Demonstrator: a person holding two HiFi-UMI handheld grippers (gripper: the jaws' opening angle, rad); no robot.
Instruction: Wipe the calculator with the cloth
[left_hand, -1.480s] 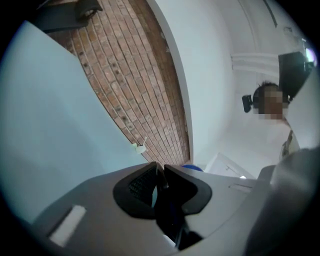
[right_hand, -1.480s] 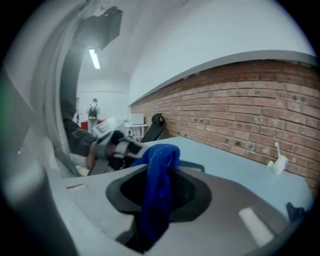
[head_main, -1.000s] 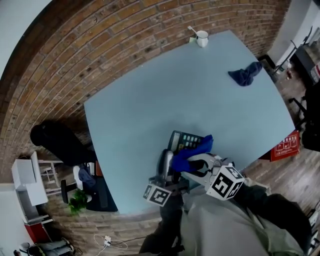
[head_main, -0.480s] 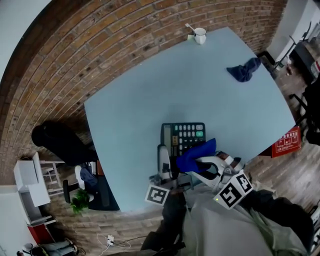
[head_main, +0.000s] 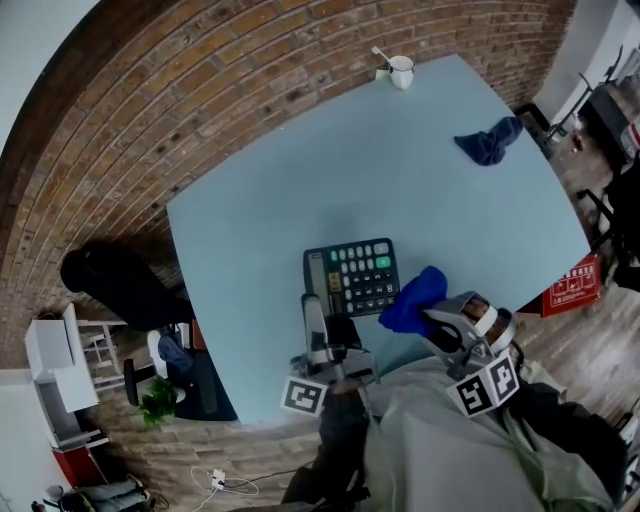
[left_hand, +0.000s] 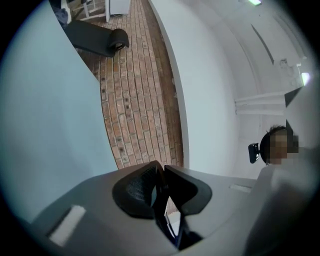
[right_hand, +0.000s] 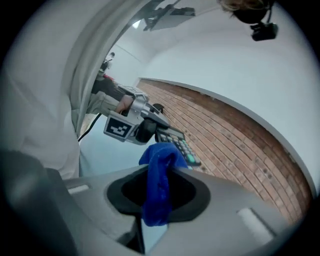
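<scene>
The dark calculator (head_main: 350, 277), with pale keys and one green key, faces up over the near part of the light blue table (head_main: 300, 170). My left gripper (head_main: 325, 320) is shut on its near left edge. In the left gripper view a thin dark edge sits between the nearly closed pads of this gripper (left_hand: 161, 172). My right gripper (head_main: 435, 318) holds a bright blue cloth (head_main: 415, 298) just right of the calculator, and its jaws are closing on it. The right gripper view shows the cloth (right_hand: 157, 190) bunched between the jaws (right_hand: 159, 172), with the calculator (right_hand: 181, 145) and left gripper (right_hand: 147, 129) beyond.
A second, darker blue cloth (head_main: 488, 142) lies crumpled near the table's far right edge. A white mug (head_main: 401, 72) with a spoon stands at the far corner. Brick floor surrounds the table, and a red box (head_main: 570, 290) sits on the floor to the right.
The blue cloth and my right gripper have slid right, off the calculator. The calculator has turned and shifted left and farther up the table, now fully uncovered. My left gripper rolled with it.
</scene>
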